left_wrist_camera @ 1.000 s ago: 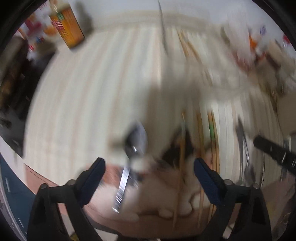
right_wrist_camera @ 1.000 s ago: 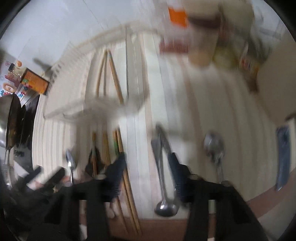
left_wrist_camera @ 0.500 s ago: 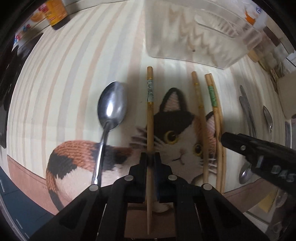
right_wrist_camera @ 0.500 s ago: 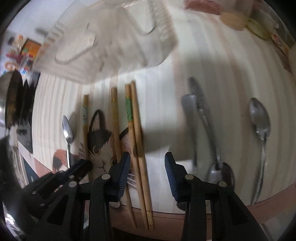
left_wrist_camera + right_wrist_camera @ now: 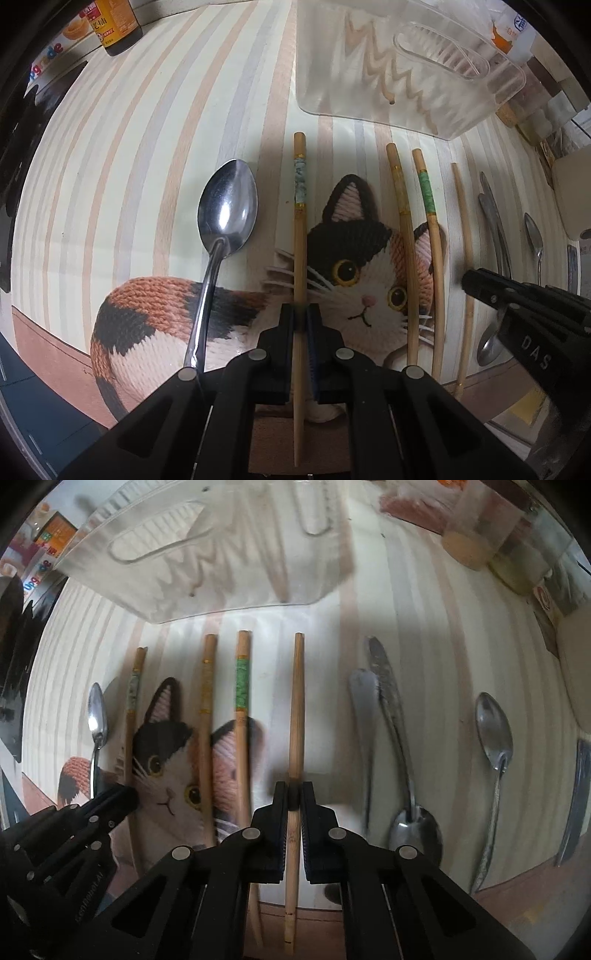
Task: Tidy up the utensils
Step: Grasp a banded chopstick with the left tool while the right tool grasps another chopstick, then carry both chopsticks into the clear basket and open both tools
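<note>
Both grippers are down on the striped bench (image 5: 147, 122), each clamped on a chopstick. Left gripper (image 5: 303, 321) has its jaws closed on the blue-banded chopstick (image 5: 300, 221), which lies across the cat pic near the bench's front edge, w/ a spoon (image 5: 225, 210) just beside it. Right gripper (image 5: 293, 799) just finished closing on the plain chopstick (image 5: 297, 709). The green-banded chopstick (image 5: 242, 686) and gold-banded chopstick (image 5: 207, 694) lie between them. Clear tray (image 5: 388, 62) sits toward the back edge, metal utensils (image 5: 391, 716) off by the right edge.

Bamboo chopsticks (image 5: 406, 258), steel spoons (image 5: 225, 218), lying parallel
</note>
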{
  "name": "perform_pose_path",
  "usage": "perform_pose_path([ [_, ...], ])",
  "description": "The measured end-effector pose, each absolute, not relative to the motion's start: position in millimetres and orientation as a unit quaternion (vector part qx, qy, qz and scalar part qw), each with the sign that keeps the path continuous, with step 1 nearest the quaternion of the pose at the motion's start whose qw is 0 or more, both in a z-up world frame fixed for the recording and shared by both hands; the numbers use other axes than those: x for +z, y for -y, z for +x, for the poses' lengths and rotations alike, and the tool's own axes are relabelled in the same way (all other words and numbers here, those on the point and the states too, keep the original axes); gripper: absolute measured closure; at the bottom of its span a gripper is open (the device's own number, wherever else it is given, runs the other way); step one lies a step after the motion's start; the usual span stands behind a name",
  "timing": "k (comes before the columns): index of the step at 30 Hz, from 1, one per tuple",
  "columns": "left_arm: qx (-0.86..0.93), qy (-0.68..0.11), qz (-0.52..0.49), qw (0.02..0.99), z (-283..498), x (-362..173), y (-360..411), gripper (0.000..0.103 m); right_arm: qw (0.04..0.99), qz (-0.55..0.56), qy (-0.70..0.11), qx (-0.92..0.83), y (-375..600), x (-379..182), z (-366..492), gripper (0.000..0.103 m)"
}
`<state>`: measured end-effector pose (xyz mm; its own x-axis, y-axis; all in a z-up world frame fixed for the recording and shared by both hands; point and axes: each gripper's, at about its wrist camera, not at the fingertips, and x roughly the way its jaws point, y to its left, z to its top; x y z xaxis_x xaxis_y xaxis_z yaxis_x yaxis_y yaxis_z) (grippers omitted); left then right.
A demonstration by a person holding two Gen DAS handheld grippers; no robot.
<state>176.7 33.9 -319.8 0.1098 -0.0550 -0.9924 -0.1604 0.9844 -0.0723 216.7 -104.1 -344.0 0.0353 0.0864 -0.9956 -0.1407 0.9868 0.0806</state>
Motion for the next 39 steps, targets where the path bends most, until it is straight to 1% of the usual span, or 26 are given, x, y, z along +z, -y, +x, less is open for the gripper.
perform_pose_path([
  [6,0.036,-0.665,-0.074,0.742,179.2,-320.4,-34.6,0.098,0.712,0.007,-0.700,0.054,127.6,-346.2,207.5,0.097],
  [9,0.038,-0.666,-0.073,0.741,177.6,-320.4,-34.4,0.098,0.703,0.002,-0.709,0.051,125.8,-347.9,206.1,0.097],
  [13,0.038,-0.667,-0.067,0.741,179.7,-321.9,-27.5,0.098,0.684,-0.010,-0.727,0.056,124.9,-350.8,196.5,0.093],
  [21,0.040,-0.667,-0.060,0.742,182.4,-322.2,-25.5,0.098,0.700,-0.042,-0.711,0.051,105.0,-351.5,176.3,0.093],
  [27,0.040,-0.665,-0.053,0.744,181.1,-321.6,-24.5,0.098,0.709,-0.039,-0.702,0.049,101.4,-353.0,166.5,0.094],
  [31,0.042,-0.662,-0.043,0.747,179.6,-321.9,-19.5,0.099,0.713,-0.024,-0.699,0.043,122.1,-347.1,190.7,0.096],
  [35,0.045,-0.642,-0.026,0.765,172.1,-304.4,-14.0,0.099,0.723,0.003,-0.689,0.049,133.9,-334.7,187.8,0.096],
  [39,0.044,-0.611,-0.010,0.790,164.5,-271.4,-12.0,0.099,0.739,0.019,-0.671,0.062,138.9,-312.3,182.5,0.096],
])
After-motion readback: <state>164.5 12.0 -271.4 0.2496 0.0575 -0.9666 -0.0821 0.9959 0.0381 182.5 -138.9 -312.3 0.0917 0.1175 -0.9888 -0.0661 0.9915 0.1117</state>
